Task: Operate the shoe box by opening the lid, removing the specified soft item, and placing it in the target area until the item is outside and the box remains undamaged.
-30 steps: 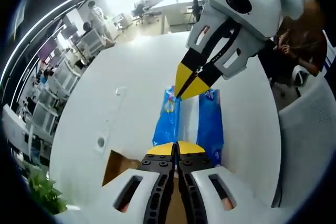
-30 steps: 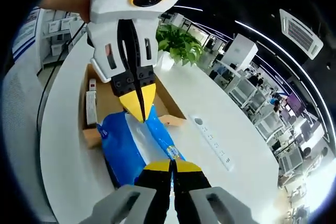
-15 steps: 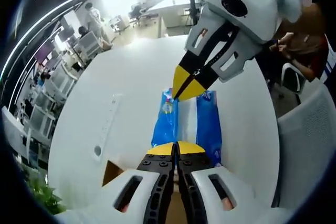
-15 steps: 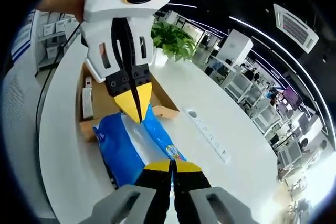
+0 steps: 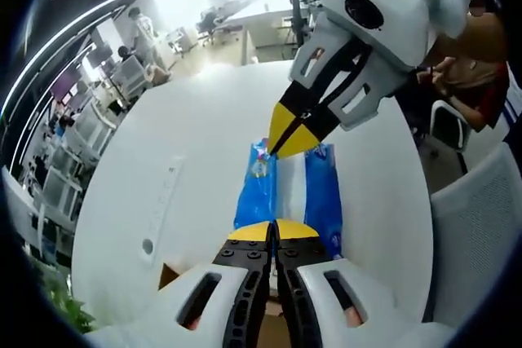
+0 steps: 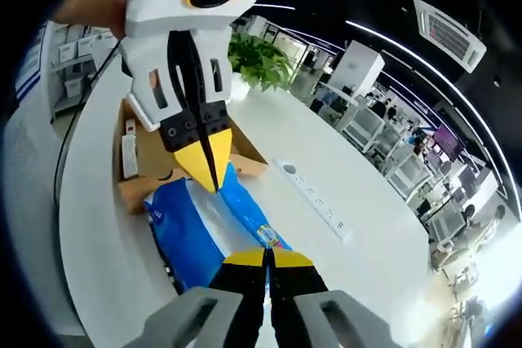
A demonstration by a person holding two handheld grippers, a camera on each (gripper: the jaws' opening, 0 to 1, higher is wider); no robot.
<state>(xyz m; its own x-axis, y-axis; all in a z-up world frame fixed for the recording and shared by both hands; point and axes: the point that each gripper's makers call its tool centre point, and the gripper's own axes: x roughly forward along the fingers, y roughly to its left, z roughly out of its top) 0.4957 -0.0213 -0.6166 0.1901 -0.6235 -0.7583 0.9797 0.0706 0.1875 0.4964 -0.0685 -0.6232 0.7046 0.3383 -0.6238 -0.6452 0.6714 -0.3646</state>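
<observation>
A soft blue and white pack [image 5: 254, 193] hangs stretched between my two grippers above the white table [image 5: 204, 128]. My left gripper [image 5: 276, 231] is shut on its near end. My right gripper [image 5: 292, 132] reaches in from the upper right and is shut on the far end. In the right gripper view, my right gripper [image 6: 267, 258] pinches one end of the pack [image 6: 192, 230] and the left gripper [image 6: 208, 165] pinches the other. Behind the pack stands the open cardboard shoe box [image 6: 137, 195], with a white object [image 6: 129, 155] inside. A corner of the box [image 5: 169, 270] shows beside my left jaws.
A white power strip [image 6: 314, 200] lies on the table to one side of the pack, also seen as a power strip [image 5: 163, 205]. A potted plant [image 6: 257, 59] stands beyond the box. A person [image 5: 465, 55] sits at the table's far side, next to a white chair [image 5: 481, 226].
Both grippers have carried the pack away from the box. The box now sits farther behind the pack, and less of it shows beside my left jaws. Both stay shut on the pack.
</observation>
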